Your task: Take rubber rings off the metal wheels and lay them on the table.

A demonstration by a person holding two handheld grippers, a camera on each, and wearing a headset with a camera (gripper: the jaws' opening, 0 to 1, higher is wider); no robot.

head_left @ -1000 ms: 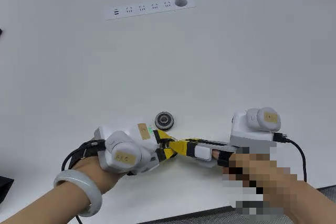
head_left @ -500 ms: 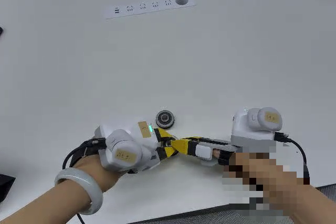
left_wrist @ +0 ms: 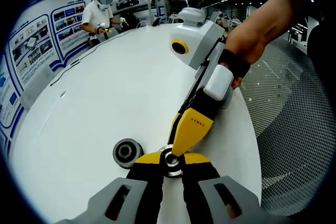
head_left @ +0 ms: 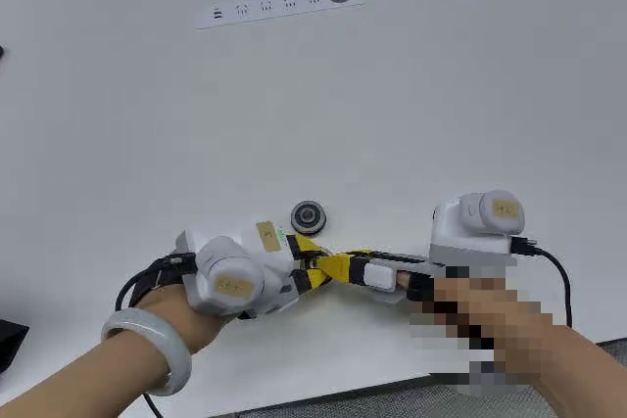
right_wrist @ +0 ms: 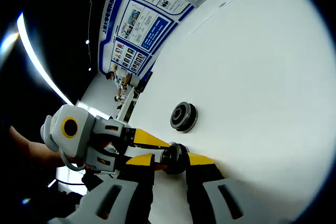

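Left gripper (left_wrist: 170,157): jaws clamped on the held wheel (left_wrist: 171,164), a small wheel with a dark rim and metal hub, just above the table (head_left: 441,124) near its front edge. Whether the rim is a rubber ring, cannot tell.
Loose wheel (head_left: 308,214): flat on the table just beyond the meeting jaw tips, apart from them.
Power strip (head_left: 277,5): far back on the table.
Right gripper (right_wrist: 175,157): comes in from the right, yellow tips pinched on the same held wheel, opposite the left gripper.
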